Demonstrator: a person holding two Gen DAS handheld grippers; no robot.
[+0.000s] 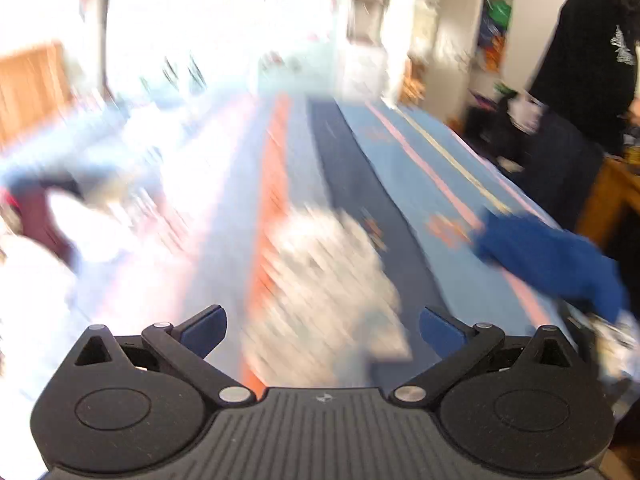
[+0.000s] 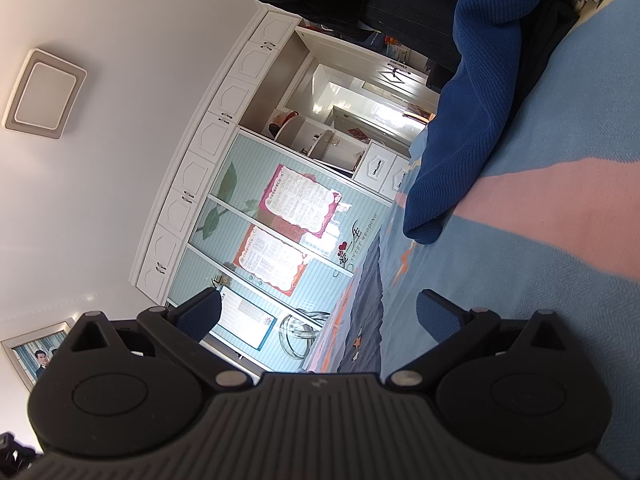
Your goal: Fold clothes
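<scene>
Item: fold clothes, judged to be at an approach step, with no garment gripped in either view. Left gripper [image 1: 322, 330]: fingers spread wide, nothing between them; the left wrist view is heavily smeared, so detail is poor. Directly ahead of its fingers a pale patterned garment [image 1: 332, 276] is seen lying on the striped bedspread [image 1: 400, 168]; its outline and edges cannot be made out through the blur. Further ahead and to the right of this gripper a blue knitted garment [image 1: 552, 260] is seen, heaped rather than flat. Right gripper [image 2: 318, 316]: fingers likewise spread, nothing pinched; the tool is rolled on its side, with the bedspread [image 2: 560, 208] running along its right finger. The blue knitted garment [image 2: 476, 100] is recorded ahead and to the right of this gripper, well apart from the fingertips, ribbed in texture, thick, draped in soft folds with a rounded hem nearest the tool. A person in dark clothing [image 1: 584, 52] is noted beyond, at the far right. Next move, as judged: a gripper is to be brought to one edge or corner of a garment and closed on a single layer, so that it can be spread flat before folding. The knit is expected to slump and bunch when lifted.
</scene>
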